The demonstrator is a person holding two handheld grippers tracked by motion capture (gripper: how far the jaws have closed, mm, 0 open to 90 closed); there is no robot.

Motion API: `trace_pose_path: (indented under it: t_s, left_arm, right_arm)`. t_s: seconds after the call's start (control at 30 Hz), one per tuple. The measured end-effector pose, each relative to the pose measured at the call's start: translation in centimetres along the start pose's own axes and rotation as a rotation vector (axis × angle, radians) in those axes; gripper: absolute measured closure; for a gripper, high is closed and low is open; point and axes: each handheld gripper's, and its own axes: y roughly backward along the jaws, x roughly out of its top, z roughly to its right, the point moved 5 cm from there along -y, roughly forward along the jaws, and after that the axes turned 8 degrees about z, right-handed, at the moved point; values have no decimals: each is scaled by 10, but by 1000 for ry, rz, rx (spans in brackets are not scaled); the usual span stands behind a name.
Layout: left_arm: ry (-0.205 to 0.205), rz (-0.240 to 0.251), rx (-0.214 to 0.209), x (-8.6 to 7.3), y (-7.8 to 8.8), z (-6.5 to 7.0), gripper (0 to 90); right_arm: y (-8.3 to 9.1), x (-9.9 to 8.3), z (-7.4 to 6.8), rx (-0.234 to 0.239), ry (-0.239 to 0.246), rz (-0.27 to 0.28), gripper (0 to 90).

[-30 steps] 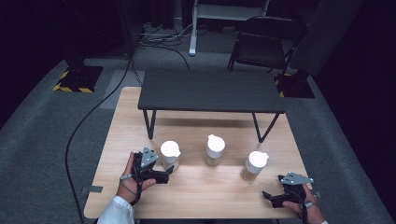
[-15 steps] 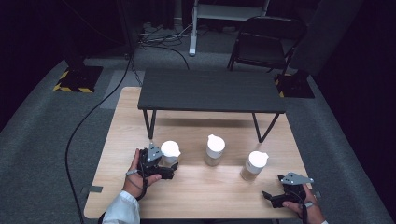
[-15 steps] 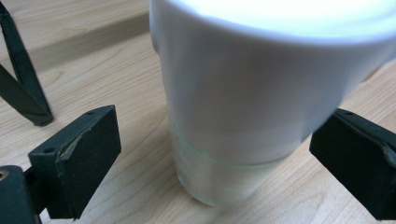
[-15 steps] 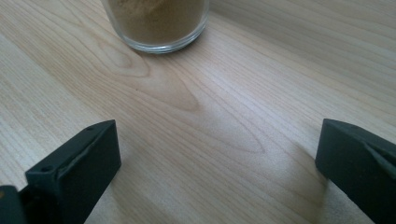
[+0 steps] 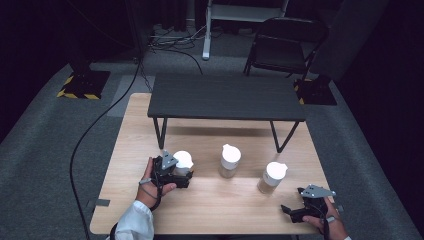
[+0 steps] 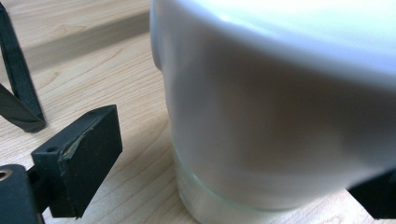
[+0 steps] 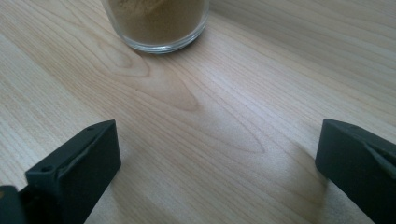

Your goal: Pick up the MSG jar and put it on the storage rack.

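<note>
Jars stand in a row of three on the wooden table (image 5: 215, 210), in front of a low dark bench (image 5: 225, 97); the left jar (image 5: 183, 162), glass with a white lid, sits between the spread jaws of the left gripper (image 5: 181, 175); in the left gripper view its white lid (image 6: 280, 93) and glass base loom close, one black pad (image 6: 86, 158) standing apart from the wall with a strip of table between, the other just entering at the lower right, so the jaws are open around the jar and not yet pressing it. Judged step: closing on the left jar; to do it well the jaws should meet the jar squarely, centred so both pads touch together, and close slowly, since an off-centre pinch could tip or slide the jar. The middle jar (image 5: 229, 161) and the right jar (image 5: 272, 177) stand untouched, well apart from each other. The right gripper (image 5: 292, 212) rests near the table's near right corner, jaws wide open and empty; its own view shows the base of the right jar (image 7: 156, 21), holding tan powder, ahead of the pads. Compared with half a second ago, the left gripper has advanced to enclose the left jar; the right gripper has not moved.
</note>
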Motion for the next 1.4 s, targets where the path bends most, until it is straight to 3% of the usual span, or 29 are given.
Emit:
trace_pose_path:
  t_s: [0.2,0.4,0.47,0.73,1.03,1.4]
  left_arm:
    - [7,19,2,-2,-1,1,55]
    - [-1,58,2,-5,1,5,300]
    - [-25,53,14,-4,2,7,301]
    - [-45,36,26,-1,4,10,304]
    - [-31,84,21,3,15,11,304]
    - [-62,125,24,21,35,21,304]
  right_arm:
    - [0,0,0,0,0,0,0]
    - [0,0,0,0,0,0,0]
    - [0,0,0,0,0,0,0]
    - [0,0,0,0,0,0,0]
    - [0,0,0,0,0,0,0]
    - [0,0,0,0,0,0,0]
